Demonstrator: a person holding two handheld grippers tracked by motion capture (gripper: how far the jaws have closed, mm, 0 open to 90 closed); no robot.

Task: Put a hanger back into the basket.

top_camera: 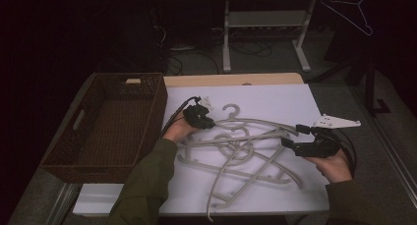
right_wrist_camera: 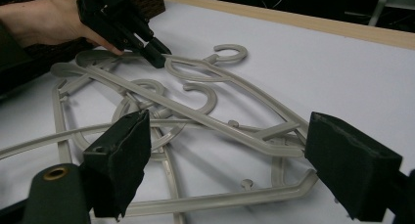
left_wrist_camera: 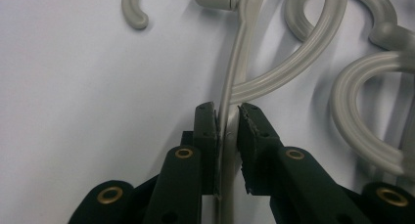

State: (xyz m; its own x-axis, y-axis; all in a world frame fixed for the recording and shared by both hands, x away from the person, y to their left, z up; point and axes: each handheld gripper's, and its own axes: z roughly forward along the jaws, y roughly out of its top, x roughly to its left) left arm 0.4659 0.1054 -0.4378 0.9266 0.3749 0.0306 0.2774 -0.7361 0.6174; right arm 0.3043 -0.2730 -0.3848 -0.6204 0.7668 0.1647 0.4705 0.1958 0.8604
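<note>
On the white table top [top_camera: 275,102], seen from the high view, a tangle of grey plastic hangers [top_camera: 241,151] lies heaped in the middle, with a dark wicker basket [top_camera: 105,126] standing just beside the sheet at its left edge. The left gripper [top_camera: 209,123] reaches into the upper left of the pile, and the right gripper [top_camera: 289,136] sits at the pile's right end; from up there I cannot make out how either pair of jaws stands.

The left gripper view settles it for that side: the left gripper [left_wrist_camera: 227,117] is clamped on the thin arm of one hanger [left_wrist_camera: 234,77], the pads pressed against both sides of the bar, which runs up from between them toward a hook [left_wrist_camera: 133,9] and the curls of other hooks lying over one another.

The right gripper view looks low across the pile [right_wrist_camera: 195,116]. The right gripper [right_wrist_camera: 227,153] stands wide apart with nothing between its pads, the hangers' ends lying on the table beyond and between the two black tips, not touched by either. Farther off in that same view the person's left hand [right_wrist_camera: 44,18] holds its gripper [right_wrist_camera: 156,55] nose-down on a hanger bar, close by the top hook, and the wooden table edge [right_wrist_camera: 313,23] runs behind.
</note>
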